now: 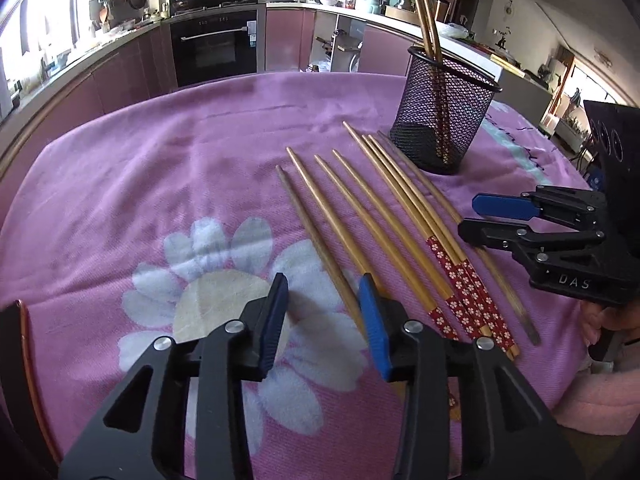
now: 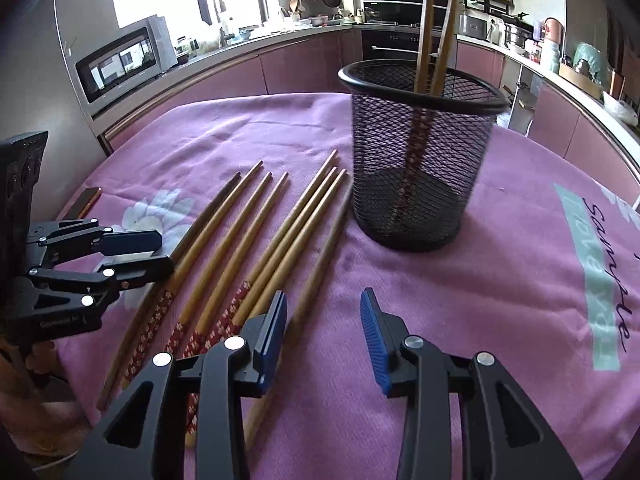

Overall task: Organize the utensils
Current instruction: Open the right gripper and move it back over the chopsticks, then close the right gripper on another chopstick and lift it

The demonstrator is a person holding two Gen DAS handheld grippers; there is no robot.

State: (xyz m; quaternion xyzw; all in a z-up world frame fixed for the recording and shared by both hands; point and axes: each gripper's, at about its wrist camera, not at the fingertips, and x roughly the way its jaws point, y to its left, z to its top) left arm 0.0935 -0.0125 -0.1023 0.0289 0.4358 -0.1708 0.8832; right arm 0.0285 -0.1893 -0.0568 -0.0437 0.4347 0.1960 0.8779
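Several wooden chopsticks (image 1: 384, 216) lie side by side on a pink cloth (image 1: 160, 168), some with red flowered ends; they also show in the right wrist view (image 2: 260, 248). A black mesh cup (image 1: 444, 112) stands upright behind them with two chopsticks (image 1: 426, 16) in it; it also shows in the right wrist view (image 2: 420, 152). My left gripper (image 1: 324, 320) is open and empty just above the near ends of the left chopsticks. My right gripper (image 2: 324, 332) is open and empty, over the cloth beside the rightmost chopstick; it also shows in the left wrist view (image 1: 472, 216).
The cloth covers a round table; its far edge (image 1: 280, 76) drops toward kitchen counters and an oven (image 1: 214, 36). A dark flat object (image 2: 86, 200) lies at the table's left edge. Printed lettering (image 2: 600, 276) marks the cloth's right side.
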